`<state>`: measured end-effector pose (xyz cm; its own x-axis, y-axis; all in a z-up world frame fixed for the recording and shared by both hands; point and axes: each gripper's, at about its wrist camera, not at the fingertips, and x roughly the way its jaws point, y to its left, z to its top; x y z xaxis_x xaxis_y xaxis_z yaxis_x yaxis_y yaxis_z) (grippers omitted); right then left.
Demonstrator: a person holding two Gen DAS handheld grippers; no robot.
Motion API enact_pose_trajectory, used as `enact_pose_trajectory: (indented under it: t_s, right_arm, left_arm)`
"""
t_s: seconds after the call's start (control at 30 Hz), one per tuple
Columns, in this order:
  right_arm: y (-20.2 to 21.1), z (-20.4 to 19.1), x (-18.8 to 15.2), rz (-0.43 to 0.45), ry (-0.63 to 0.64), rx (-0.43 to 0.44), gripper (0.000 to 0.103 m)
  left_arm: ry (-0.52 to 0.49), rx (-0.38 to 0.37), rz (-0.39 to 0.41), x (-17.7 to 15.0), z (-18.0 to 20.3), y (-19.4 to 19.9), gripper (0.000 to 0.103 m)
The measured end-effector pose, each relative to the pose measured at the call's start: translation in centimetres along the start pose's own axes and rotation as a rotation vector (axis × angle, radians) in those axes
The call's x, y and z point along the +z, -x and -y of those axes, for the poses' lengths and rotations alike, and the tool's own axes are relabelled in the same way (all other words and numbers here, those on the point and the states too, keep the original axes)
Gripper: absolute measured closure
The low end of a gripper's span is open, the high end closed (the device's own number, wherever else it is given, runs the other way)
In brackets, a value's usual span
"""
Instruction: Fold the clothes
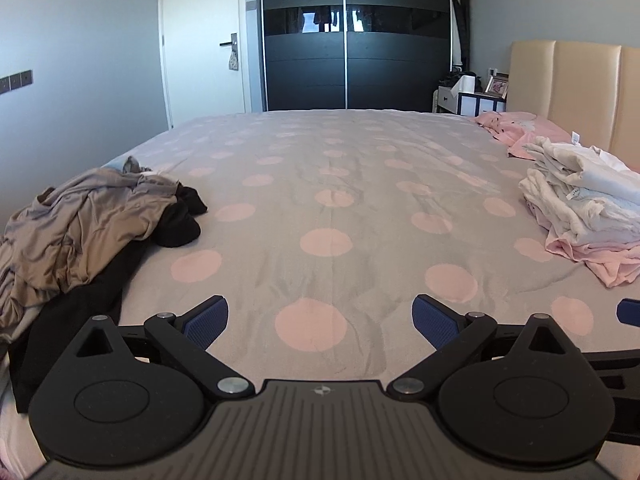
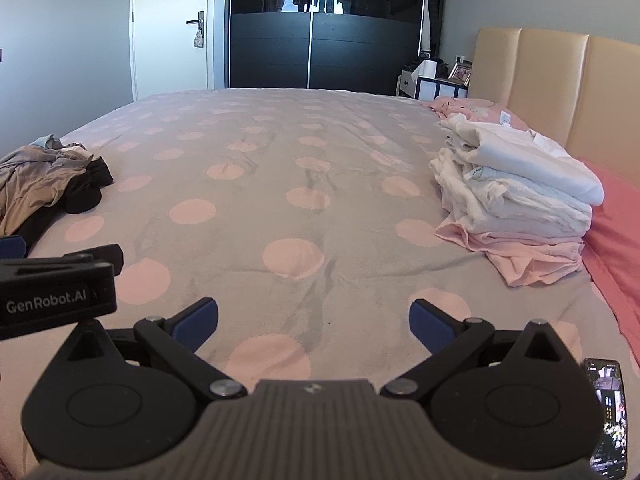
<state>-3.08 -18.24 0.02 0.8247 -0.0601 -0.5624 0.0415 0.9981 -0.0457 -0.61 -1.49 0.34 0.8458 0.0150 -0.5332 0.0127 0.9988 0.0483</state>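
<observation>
Both sets of jaws stand spread wide with nothing between them: on my left gripper (image 1: 320, 322) the blue pads (image 1: 206, 320) sit well apart over the bedspread (image 1: 328, 184), and my right gripper (image 2: 313, 322) shows the same released stance, its blue pads (image 2: 430, 324) apart above a pink dot of the cover. I take the bedspread, grey with pale pink dots, as my landmark. At its left edge lies the unfolded heap (image 1: 80, 224), a crumpled taupe garment bunched on top of black cloth that trails toward the near corner; in the right wrist view the same heap (image 2: 48, 176) shows at the far left side of the cover. At the bedspread's right side, near the beige headboard (image 2: 560, 84), rests the folded stack (image 2: 516, 192), white pieces laid on a pink one, with a pink pillow (image 2: 616, 224) just beside it toward the headboard. From the left wrist view I see that stack (image 1: 580, 200) at the right margin. Beyond the bedspread's far edge stand a dark wardrobe (image 1: 352, 40) and a white door (image 1: 204, 40). A phone (image 2: 610, 412) with a lit screen lies at the bedspread's near right corner, just beside my right gripper.
</observation>
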Motion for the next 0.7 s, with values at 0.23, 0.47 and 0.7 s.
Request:
enact_pose_trajectory:
  t_s: [0.23, 0.47, 0.7]
  right_arm:
    - [0.1, -0.1, 0.1, 0.001, -0.01, -0.004, 0.001]
    - [0.3, -0.1, 0.1, 0.021, -0.005, 0.007, 0.0]
    - [0.3, 0.0, 0.1, 0.022, 0.003, 0.011, 0.0]
  left_arm:
    - [0.009, -0.033, -0.004, 0.9, 0.1, 0.0, 0.005]
    - [0.001, -0.054, -0.015, 1.4, 0.5, -0.3, 0.005]
    - [0.003, -0.063, -0.05, 1.2, 0.4, -0.6, 0.005]
